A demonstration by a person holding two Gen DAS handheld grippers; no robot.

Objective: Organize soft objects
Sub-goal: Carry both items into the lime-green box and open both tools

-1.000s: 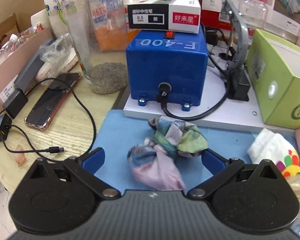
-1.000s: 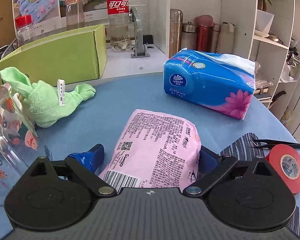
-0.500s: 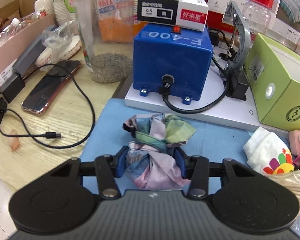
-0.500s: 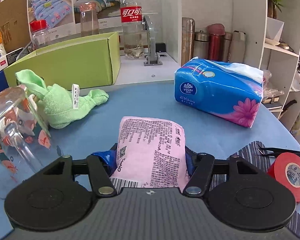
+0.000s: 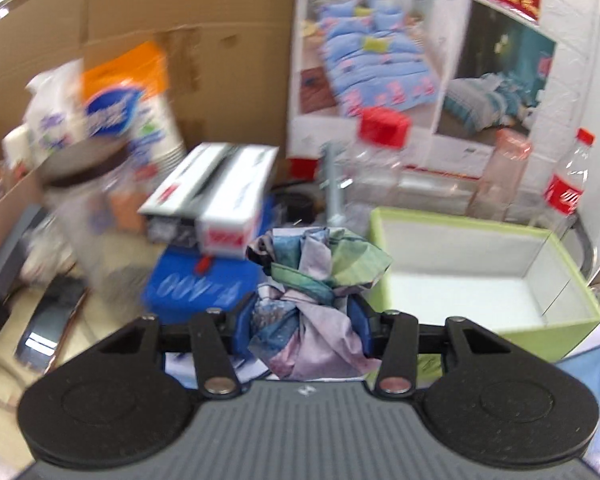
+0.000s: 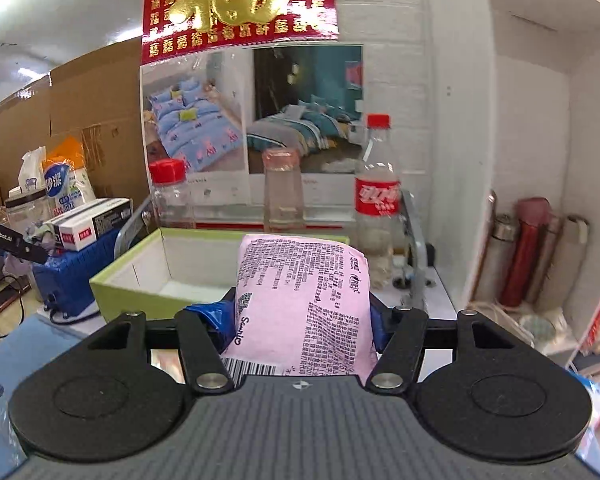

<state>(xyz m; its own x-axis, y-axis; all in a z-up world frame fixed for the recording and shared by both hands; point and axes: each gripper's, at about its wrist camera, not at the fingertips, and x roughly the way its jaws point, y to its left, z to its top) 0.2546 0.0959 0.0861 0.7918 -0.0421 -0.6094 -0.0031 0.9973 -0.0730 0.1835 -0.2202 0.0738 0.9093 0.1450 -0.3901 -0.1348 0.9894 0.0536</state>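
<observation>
My left gripper (image 5: 300,320) is shut on a crumpled pastel cloth (image 5: 312,280) and holds it in the air, just left of the open green box (image 5: 480,280). The box is white inside and holds nothing I can see. My right gripper (image 6: 300,320) is shut on a pink soft packet (image 6: 304,296) with black print, held up in front of the same green box (image 6: 140,276). The left gripper's tip (image 6: 16,246) shows at the left edge of the right wrist view.
A blue machine (image 5: 196,284) with a white carton (image 5: 220,200) on it stands left of the box. Clear bottles (image 6: 376,204) stand behind the box. A large jar (image 5: 84,208) and a phone (image 5: 48,324) are at the left. Flasks (image 6: 528,248) stand on the right shelf.
Both grippers closed on their objects on the blue mat, then lifted them off it and up to the green box.
</observation>
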